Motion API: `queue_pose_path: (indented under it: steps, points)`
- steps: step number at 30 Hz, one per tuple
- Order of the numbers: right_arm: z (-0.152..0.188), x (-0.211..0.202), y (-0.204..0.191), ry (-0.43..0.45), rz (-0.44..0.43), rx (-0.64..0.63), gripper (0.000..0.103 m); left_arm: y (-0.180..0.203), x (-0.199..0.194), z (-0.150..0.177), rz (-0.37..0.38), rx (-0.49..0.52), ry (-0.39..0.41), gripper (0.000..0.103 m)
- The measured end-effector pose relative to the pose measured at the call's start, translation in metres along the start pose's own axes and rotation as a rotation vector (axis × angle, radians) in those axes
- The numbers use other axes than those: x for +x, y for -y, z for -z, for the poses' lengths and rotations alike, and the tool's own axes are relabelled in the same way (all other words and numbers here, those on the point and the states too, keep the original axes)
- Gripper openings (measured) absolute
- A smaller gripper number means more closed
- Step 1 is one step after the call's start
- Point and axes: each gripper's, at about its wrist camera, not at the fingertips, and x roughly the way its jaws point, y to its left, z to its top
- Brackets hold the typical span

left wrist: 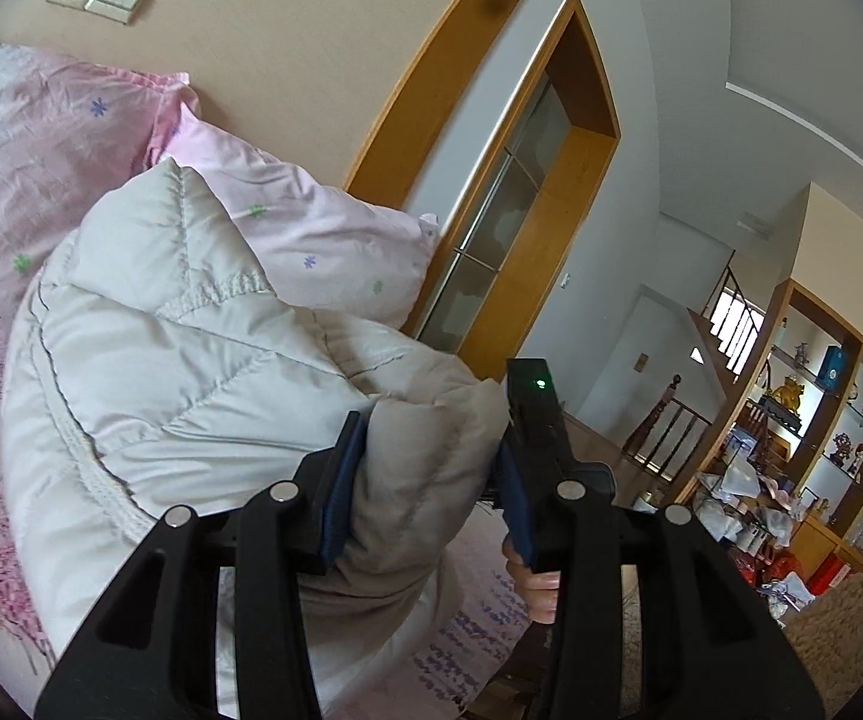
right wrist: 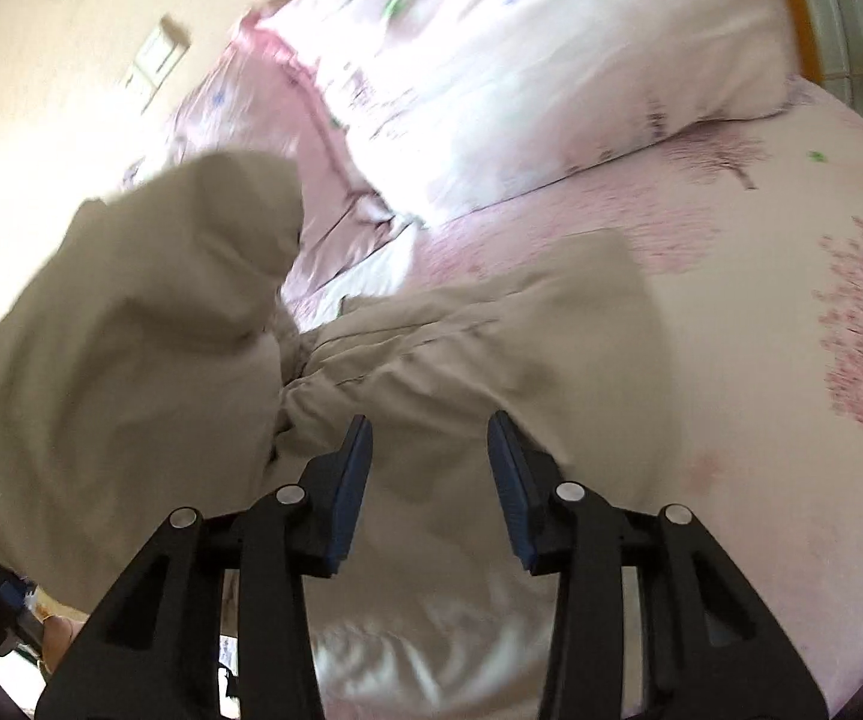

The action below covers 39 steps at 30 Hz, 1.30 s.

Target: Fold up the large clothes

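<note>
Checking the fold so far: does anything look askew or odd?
The beige quilted coat is bunched: one thick wad sits clamped in the left gripper, lifted; the rest lies crumpled on the pink floral bed sheet. Right gripper holds nothing.

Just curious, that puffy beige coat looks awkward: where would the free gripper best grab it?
Probably the flat flap of the beige coat lying on the bed, approached from above at its free edge. It is thin there, so the right gripper fingers could likely close over it.
</note>
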Motion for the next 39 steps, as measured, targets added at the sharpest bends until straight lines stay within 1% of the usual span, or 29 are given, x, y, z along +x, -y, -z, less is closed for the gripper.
queue_pose_path:
  steps: [4,9,11,14,16,17,18,19,20,22,25,27,28,30,33,35,36,37,39]
  points:
    - [-0.001,-0.008,0.022,0.033,0.028,0.055,0.042,0.003,0.021,0.004,0.032,-0.008,-0.031,0.042]
    - [-0.007,-0.016,0.037,0.075,0.068,0.091,0.042,0.011,0.062,0.019,0.087,-0.007,-0.117,0.042]
    - [-0.005,-0.030,0.042,0.098,0.092,0.091,0.042,0.015,0.081,0.029,0.098,0.007,-0.158,0.042]
    - [-0.013,-0.043,0.044,0.128,0.110,0.075,0.042,0.020,0.105,0.041,0.086,0.043,-0.204,0.042]
    - [-0.019,-0.051,0.040,0.137,0.102,0.055,0.042,0.021,0.117,0.047,0.070,0.069,-0.228,0.042]
    - [-0.023,-0.055,0.037,0.135,0.082,0.038,0.044,0.021,0.121,0.050,0.062,0.078,-0.236,0.042]
    - [-0.028,-0.057,0.031,0.125,0.044,0.021,0.046,0.022,0.125,0.053,0.054,0.089,-0.246,0.042]
    - [-0.033,-0.057,0.025,0.107,-0.002,-0.001,0.055,0.022,0.129,0.056,0.046,0.099,-0.256,0.042]
    - [-0.037,-0.055,0.018,0.086,-0.038,-0.024,0.067,0.021,0.133,0.058,0.037,0.107,-0.265,0.042]
    - [-0.044,-0.050,0.004,0.039,-0.102,-0.078,0.072,0.020,0.139,0.062,0.023,0.118,-0.280,0.043]
    - [-0.055,-0.034,-0.022,-0.071,-0.193,-0.162,0.074,0.020,0.146,0.069,0.004,0.143,-0.301,0.043]
    - [-0.057,-0.023,-0.032,-0.124,-0.217,-0.191,0.074,0.021,0.151,0.073,-0.008,0.158,-0.315,0.043]
    - [-0.059,-0.016,-0.037,-0.153,-0.211,-0.211,0.074,0.021,0.154,0.076,-0.014,0.165,-0.324,0.043]
    - [-0.058,-0.005,-0.042,-0.185,-0.167,-0.236,0.074,0.023,0.157,0.080,-0.021,0.174,-0.334,0.044]
    - [-0.055,0.013,-0.041,-0.251,-0.148,-0.232,0.071,0.028,0.162,0.085,-0.032,0.193,-0.348,0.046]
    - [-0.049,0.021,-0.039,-0.290,-0.157,-0.236,0.064,0.029,0.165,0.089,-0.037,0.206,-0.358,0.047]
    - [-0.046,0.023,-0.039,-0.301,-0.156,-0.236,0.063,0.031,0.167,0.091,-0.040,0.213,-0.362,0.048]
    - [-0.045,0.026,-0.037,-0.308,-0.164,-0.229,0.059,0.034,0.170,0.093,-0.044,0.223,-0.365,0.050]
    - [-0.041,0.028,-0.032,-0.316,-0.180,-0.209,0.046,0.039,0.175,0.095,-0.055,0.247,-0.368,0.053]
